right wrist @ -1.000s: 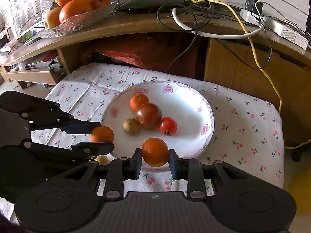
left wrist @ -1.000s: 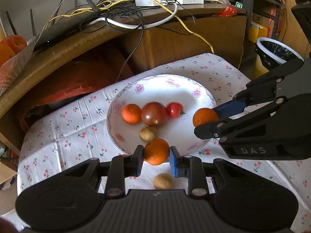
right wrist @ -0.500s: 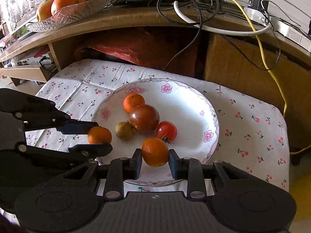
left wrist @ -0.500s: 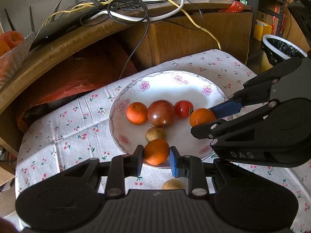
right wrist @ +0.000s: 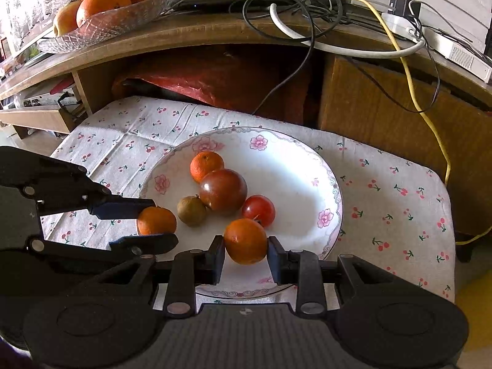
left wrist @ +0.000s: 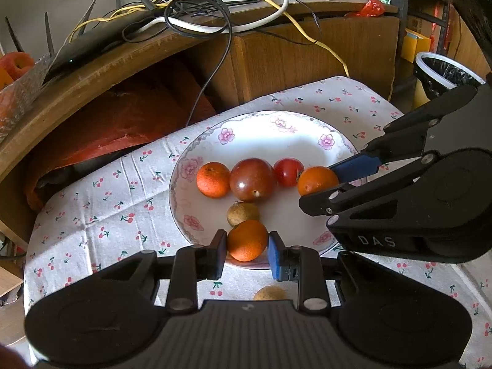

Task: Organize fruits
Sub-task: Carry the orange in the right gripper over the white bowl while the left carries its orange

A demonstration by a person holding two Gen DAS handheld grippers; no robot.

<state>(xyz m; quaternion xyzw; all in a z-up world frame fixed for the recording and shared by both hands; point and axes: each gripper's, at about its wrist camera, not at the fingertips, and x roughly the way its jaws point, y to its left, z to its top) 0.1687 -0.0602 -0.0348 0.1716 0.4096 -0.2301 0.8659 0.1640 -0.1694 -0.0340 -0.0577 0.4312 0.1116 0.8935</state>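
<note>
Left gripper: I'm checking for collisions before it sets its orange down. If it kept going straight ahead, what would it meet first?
Probably the small brown fruit on the plate, just past the orange that the left gripper holds; depth is unclear.
</note>
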